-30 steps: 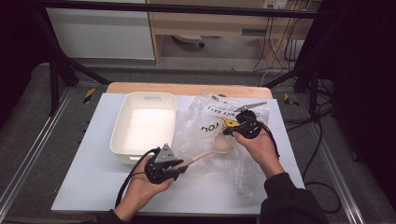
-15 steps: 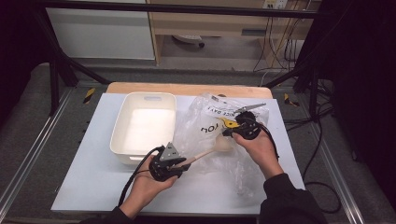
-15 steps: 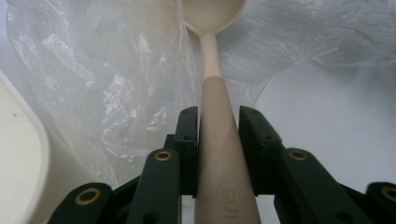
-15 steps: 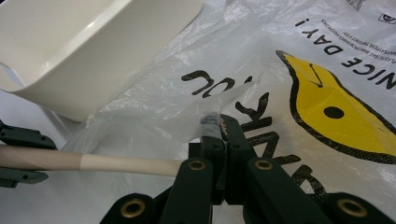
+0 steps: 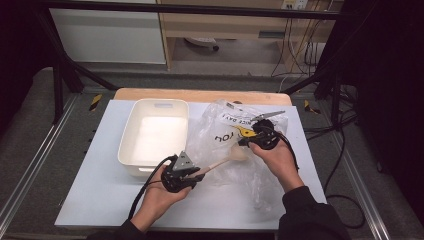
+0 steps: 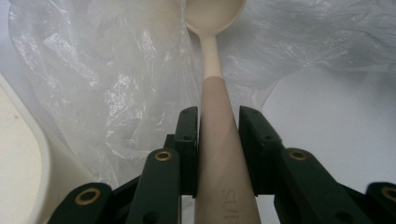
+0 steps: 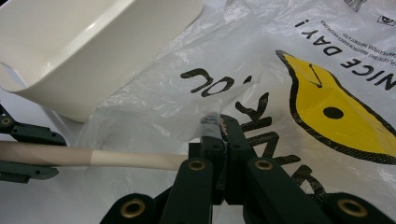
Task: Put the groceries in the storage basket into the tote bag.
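One white rectangular plastic tub point(image 5: 155, 136), open side up, with nothing visible inside; it serves as the landmark for all entries below. It stands on one pale grey tabletop point(image 5: 95, 190), toward that surface's far left part.

One crumpled clear plastic bag point(image 5: 227, 145), printed with black lettering and a yellow bird-like shape. It lies flat on the tabletop just to the right of the tub, its left edge close against the tub's right wall.

One cream-coloured long-handled spoon point(image 5: 225, 160), with a pale bowl and a slightly darker beige handle bearing embossed letters. It sits to the right of the tub's near right corner, at an angle, the bowl farther from the tub and at the bag's mouth, the handle pointing back toward the tub's near side.

Two hand-held black two-jaw grippers, each trailing one cable.

Left gripper point(image 5: 196, 175): just off the tub's near right corner. In the left gripper view, its jaws are clamped on the spoon handle point(image 6: 222, 140), one pad on each side.

Right gripper point(image 5: 245, 141): well to the right of the tub, over the bag. In the right gripper view, its jaws are pressed together on a pinched fold of the bag's film point(image 7: 212, 119).

Two hands, one per gripper: left hand point(image 5: 157, 200), right hand point(image 5: 277, 157).
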Action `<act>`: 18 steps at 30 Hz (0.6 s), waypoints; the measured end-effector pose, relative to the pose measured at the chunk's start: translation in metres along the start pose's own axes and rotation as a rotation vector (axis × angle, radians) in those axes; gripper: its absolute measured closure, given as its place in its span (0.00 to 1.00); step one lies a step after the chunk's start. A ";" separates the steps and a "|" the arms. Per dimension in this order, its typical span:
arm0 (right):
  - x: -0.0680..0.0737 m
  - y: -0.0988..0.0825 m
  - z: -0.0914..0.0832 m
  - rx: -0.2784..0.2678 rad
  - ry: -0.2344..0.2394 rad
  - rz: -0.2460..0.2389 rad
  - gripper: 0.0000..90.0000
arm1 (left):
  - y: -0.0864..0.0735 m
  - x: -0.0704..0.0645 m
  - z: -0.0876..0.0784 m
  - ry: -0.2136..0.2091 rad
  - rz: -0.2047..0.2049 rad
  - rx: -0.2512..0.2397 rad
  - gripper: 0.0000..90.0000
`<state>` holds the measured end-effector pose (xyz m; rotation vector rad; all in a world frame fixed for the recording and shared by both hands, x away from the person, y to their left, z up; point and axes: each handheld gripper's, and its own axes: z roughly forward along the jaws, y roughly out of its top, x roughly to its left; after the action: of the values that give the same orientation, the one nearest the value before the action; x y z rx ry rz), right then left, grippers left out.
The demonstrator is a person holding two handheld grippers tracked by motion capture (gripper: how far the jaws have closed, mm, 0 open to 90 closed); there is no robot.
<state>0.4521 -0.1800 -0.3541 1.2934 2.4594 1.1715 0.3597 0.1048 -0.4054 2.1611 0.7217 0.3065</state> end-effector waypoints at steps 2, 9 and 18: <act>0.000 0.000 0.000 -0.001 -0.002 0.001 1.00 | 0.000 0.000 0.001 0.002 0.001 0.000 0.77; 0.002 0.000 0.000 -0.001 0.002 -0.005 1.00 | 0.002 -0.001 0.003 0.003 0.002 -0.004 0.77; 0.002 0.000 -0.002 -0.003 0.004 -0.001 1.00 | 0.005 -0.002 0.011 0.003 0.003 0.002 0.77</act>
<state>0.4502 -0.1801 -0.3521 1.2905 2.4595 1.1781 0.3648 0.0941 -0.4080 2.1643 0.7210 0.3111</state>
